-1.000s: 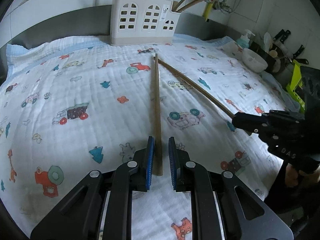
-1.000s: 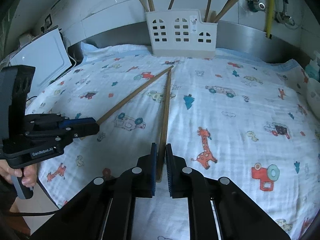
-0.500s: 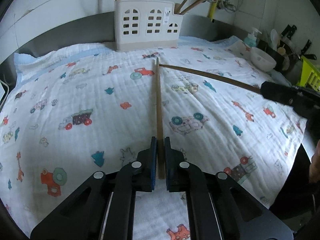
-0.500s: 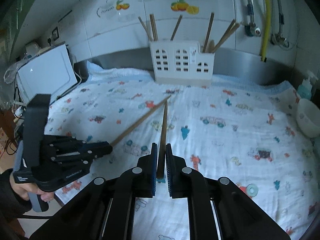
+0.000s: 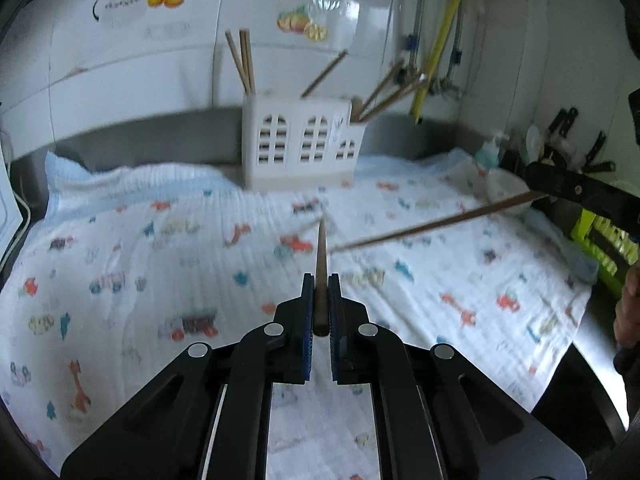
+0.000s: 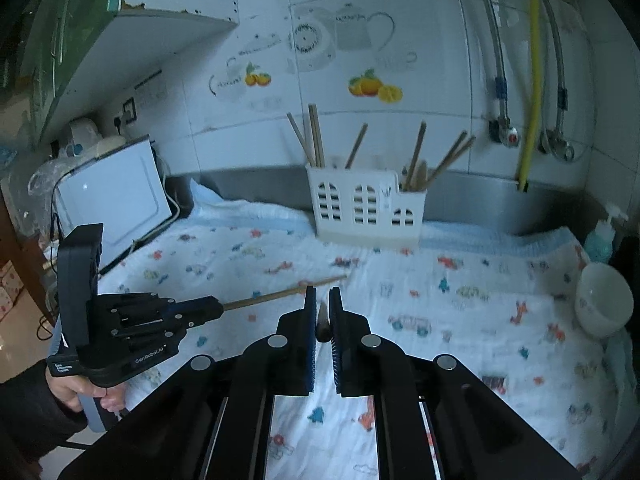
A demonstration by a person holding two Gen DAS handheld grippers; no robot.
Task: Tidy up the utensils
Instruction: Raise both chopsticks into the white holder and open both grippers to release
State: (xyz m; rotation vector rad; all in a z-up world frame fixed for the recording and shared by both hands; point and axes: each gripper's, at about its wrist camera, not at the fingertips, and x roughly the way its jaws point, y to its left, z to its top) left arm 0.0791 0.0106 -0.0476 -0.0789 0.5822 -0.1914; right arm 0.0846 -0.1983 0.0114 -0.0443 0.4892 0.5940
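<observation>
My left gripper [image 5: 320,286] is shut on a wooden chopstick [image 5: 321,256] that points forward, lifted above the printed cloth [image 5: 160,264]. My right gripper [image 6: 321,300] is shut on a second chopstick [image 6: 322,319], seen end-on between its jaws. The right gripper's chopstick crosses the left wrist view [image 5: 432,226]; the left one shows in the right wrist view [image 6: 280,294]. A white utensil holder [image 5: 300,146] with several chopsticks stands at the back against the wall, also in the right wrist view [image 6: 364,210].
A white bowl [image 6: 604,304] and a soap bottle [image 6: 600,234] sit at the right edge of the cloth. A white appliance [image 6: 116,196] stands at the left. Dark utensils [image 5: 560,136] and a green rack [image 5: 608,236] are at the far right. A yellow hose [image 6: 532,80] hangs on the wall.
Both grippers have lifted their chopsticks off the cloth and tilted up, so the views now show the wall and the holder. Both stayed shut.
</observation>
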